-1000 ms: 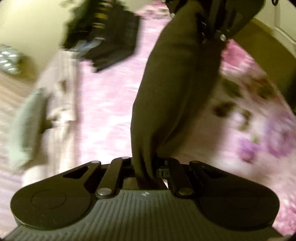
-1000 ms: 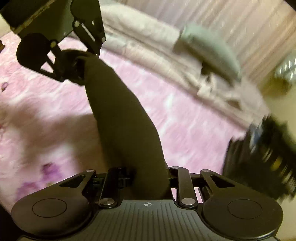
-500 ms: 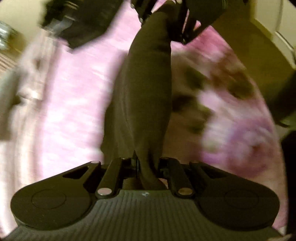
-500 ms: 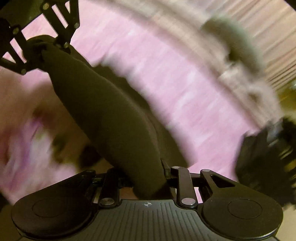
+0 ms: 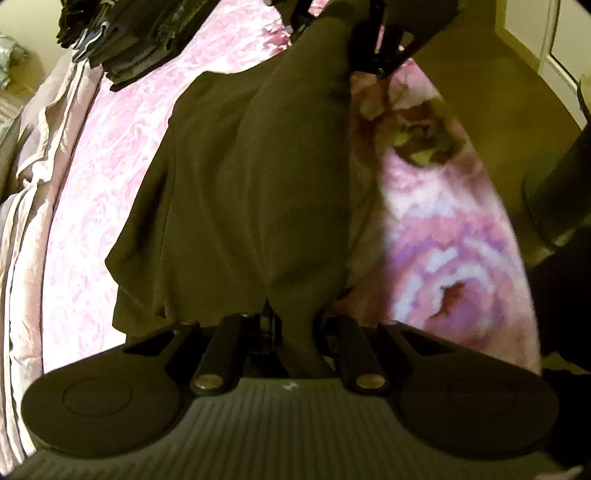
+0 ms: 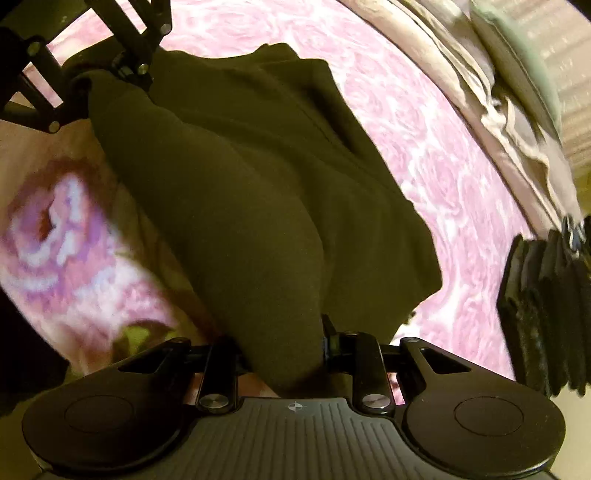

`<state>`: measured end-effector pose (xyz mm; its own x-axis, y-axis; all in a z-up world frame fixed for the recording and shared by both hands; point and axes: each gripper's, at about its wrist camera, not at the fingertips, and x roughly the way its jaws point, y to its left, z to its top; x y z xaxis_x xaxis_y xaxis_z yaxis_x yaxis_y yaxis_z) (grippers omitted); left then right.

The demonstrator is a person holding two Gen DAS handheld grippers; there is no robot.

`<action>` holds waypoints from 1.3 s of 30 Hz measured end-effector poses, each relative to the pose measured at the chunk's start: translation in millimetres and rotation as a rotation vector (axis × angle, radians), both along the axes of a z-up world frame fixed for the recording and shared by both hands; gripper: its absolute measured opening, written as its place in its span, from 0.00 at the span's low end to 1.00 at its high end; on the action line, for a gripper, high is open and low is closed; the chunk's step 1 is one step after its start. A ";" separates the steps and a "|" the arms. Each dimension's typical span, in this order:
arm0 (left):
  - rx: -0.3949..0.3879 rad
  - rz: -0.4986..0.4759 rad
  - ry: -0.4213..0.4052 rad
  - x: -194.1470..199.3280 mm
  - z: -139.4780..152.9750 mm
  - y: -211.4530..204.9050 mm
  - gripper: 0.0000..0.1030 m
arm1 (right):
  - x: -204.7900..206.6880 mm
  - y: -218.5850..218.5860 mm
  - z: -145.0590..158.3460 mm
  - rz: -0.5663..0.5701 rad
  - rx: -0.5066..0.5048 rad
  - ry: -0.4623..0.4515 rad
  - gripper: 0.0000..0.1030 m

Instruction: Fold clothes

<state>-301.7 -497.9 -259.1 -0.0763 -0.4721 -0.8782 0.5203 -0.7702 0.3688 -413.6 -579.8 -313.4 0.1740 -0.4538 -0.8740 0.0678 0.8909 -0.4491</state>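
Note:
A dark olive-brown garment (image 5: pixel 255 192) hangs stretched between my two grippers, with its lower part lying spread on the pink floral bedspread (image 5: pixel 110 155). My left gripper (image 5: pixel 295 332) is shut on one end of it. My right gripper (image 6: pixel 284 354) is shut on the other end (image 6: pixel 258 206). Each gripper shows at the top of the other's view, the right one in the left wrist view (image 5: pixel 373 44) and the left one in the right wrist view (image 6: pixel 107 74), both clamped on the cloth. The fingertips are hidden by fabric.
A stack of folded dark clothes (image 5: pixel 122 33) lies on the bed and also shows in the right wrist view (image 6: pixel 543 310). A rumpled beige sheet (image 5: pixel 33 155) and a grey-green pillow (image 6: pixel 517 70) line the bed's far side. A bare floor (image 5: pixel 498 85) lies beyond the bed edge.
Both grippers have lowered toward the bed with the garment. The cloth, hanging as a narrow band before, now spreads wide and rests on the bedspread.

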 end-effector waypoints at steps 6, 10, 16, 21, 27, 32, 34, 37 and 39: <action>0.031 0.072 0.054 -49.6 12.4 7.1 0.08 | -34.0 -22.9 7.7 0.103 -0.007 0.018 0.23; 0.075 0.166 0.045 -96.6 6.1 8.2 0.08 | -70.4 -40.7 2.7 0.184 0.044 0.006 0.23; 0.131 0.454 0.040 -129.8 9.2 3.9 0.24 | -116.3 -54.3 3.4 0.319 0.158 -0.096 0.38; 0.185 0.756 0.190 -114.1 50.7 7.6 0.32 | -143.7 -79.6 37.4 0.291 0.335 -0.139 0.61; -0.022 1.010 0.359 -60.1 84.3 2.3 0.56 | -147.1 -115.6 89.2 0.131 0.458 -0.348 0.61; -0.066 1.213 0.541 9.3 61.0 -45.3 0.56 | -100.7 -171.8 63.0 -0.110 0.548 -0.447 0.61; -0.044 1.261 0.634 34.1 43.8 -67.3 0.42 | -80.4 -194.3 48.7 -0.178 0.579 -0.467 0.54; 0.041 1.309 0.729 59.3 14.3 -95.9 0.15 | -52.7 -215.8 23.9 -0.240 0.647 -0.455 0.27; 0.099 1.338 0.744 73.2 -7.3 -110.9 0.15 | -40.2 -224.7 10.3 -0.234 0.672 -0.442 0.27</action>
<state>-228.5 -608.8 -266.3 -0.0796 -0.4945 -0.8655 0.8680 0.3926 -0.3041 -453.8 -804.5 -303.2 0.5300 0.0725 -0.8449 0.3297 0.9003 0.2841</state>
